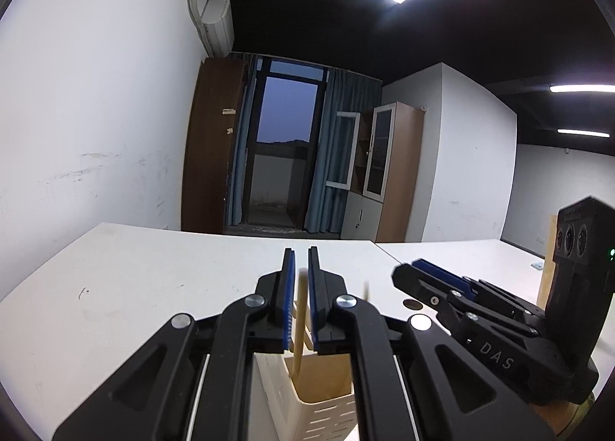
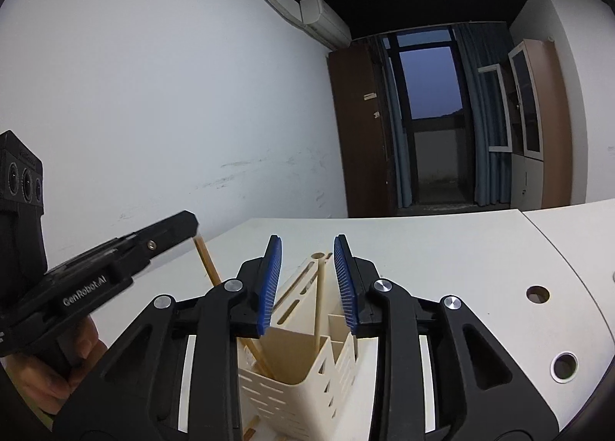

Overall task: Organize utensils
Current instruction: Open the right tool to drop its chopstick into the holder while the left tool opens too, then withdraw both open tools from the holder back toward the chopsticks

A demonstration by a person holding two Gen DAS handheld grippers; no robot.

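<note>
A cream slotted utensil holder [image 2: 307,372] stands on the white table [image 2: 442,256], right under both grippers. In the right wrist view the right gripper [image 2: 307,279] has its blue pads [image 2: 269,283] standing apart over the holder, not pressing on anything; a thin wooden chopstick [image 2: 319,299] rises upright between them out of the holder, clear of both pads. The holder has several compartments, and which one this stick sits in cannot be told. In the same view, at nine o'clock, the left gripper [image 2: 192,227] reaches in from the side with a second wooden chopstick [image 2: 207,262] at its tip, slanting down into the holder's near-left part; a hand [image 2: 57,375] shows beneath its handle. In the left wrist view the left gripper's [image 1: 301,279] pads are nearly together with that stick [image 1: 300,325] in the narrow gap, but whether they still press on it cannot be told. At three o'clock there the right gripper [image 1: 419,272] lies level above the table.
</note>
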